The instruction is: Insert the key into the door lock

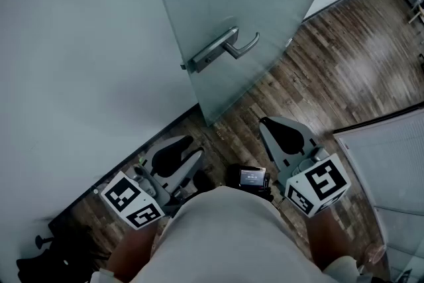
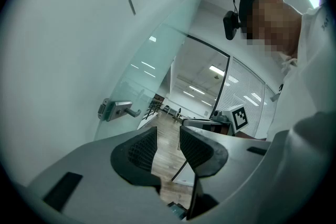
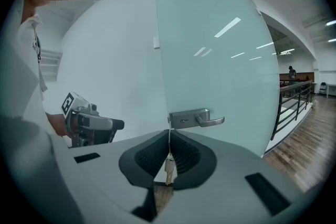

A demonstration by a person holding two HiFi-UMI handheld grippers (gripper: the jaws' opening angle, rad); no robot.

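Observation:
A frosted glass door carries a metal lock plate with a lever handle, seen also in the left gripper view and straight ahead in the right gripper view. My right gripper is shut on a small silver key, which hangs between the pads, well short of the lock. In the head view the right gripper is below the handle and apart from it. My left gripper is open and holds nothing; it sits low at the left, near the wall.
A white wall meets the door's edge at the left. Wood floor runs right toward a black railing. A panel with blinds stands at the right. A small black device hangs at the person's waist.

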